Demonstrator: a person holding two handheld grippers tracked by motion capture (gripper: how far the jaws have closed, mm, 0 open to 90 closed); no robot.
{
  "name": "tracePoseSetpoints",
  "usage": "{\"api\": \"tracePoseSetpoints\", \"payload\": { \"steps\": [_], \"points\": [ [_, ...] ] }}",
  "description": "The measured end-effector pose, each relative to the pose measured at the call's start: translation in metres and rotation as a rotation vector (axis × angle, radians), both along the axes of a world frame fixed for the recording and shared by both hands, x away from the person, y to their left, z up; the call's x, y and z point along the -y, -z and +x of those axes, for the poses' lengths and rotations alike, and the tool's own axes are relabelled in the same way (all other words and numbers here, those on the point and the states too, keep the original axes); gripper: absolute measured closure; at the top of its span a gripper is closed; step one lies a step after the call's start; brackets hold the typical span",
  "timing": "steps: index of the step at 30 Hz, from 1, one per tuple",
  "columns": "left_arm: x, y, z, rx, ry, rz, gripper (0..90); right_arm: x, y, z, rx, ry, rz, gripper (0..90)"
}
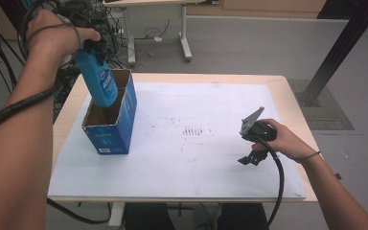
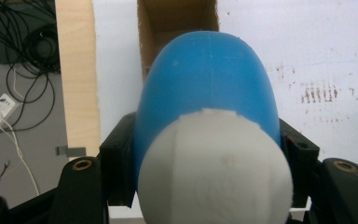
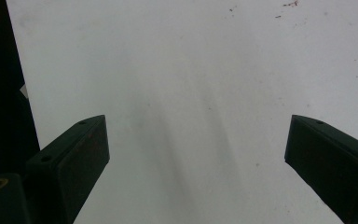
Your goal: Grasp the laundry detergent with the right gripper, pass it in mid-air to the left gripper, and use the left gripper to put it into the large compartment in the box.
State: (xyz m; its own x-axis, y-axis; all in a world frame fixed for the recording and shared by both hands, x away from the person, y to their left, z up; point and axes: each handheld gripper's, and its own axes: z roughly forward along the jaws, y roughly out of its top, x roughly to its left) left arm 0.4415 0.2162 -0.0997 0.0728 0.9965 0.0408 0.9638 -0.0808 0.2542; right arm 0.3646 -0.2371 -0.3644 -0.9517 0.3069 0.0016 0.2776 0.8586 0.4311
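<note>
The left gripper [image 1: 93, 48] is clamping a blue bottle [image 1: 97, 76] by its neck, holding it tilted with its base dipping into the open blue box [image 1: 112, 129] standing near the tabletop's [image 1: 278, 86] left edge. The right gripper [image 1: 250, 154] is resting near the right edge, jaws spread wide and holding nothing.
</note>
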Motion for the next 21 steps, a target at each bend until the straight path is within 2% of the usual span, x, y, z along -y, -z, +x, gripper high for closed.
{"api": "tracePoseSetpoints", "payload": {
  "steps": [8, 21],
  "points": [
    [-0.005, 0.022, -0.004, 0.009, -0.005, -0.013, 37.4, -0.002, 0.001, 0.000, 0.000, -0.007, -0.002, 6.2],
    [-0.006, 0.051, -0.002, -0.004, -0.012, 0.007, 37.4, -0.004, 0.002, 0.000, -0.007, -0.007, 0.000, 6.2]
  ]
}}
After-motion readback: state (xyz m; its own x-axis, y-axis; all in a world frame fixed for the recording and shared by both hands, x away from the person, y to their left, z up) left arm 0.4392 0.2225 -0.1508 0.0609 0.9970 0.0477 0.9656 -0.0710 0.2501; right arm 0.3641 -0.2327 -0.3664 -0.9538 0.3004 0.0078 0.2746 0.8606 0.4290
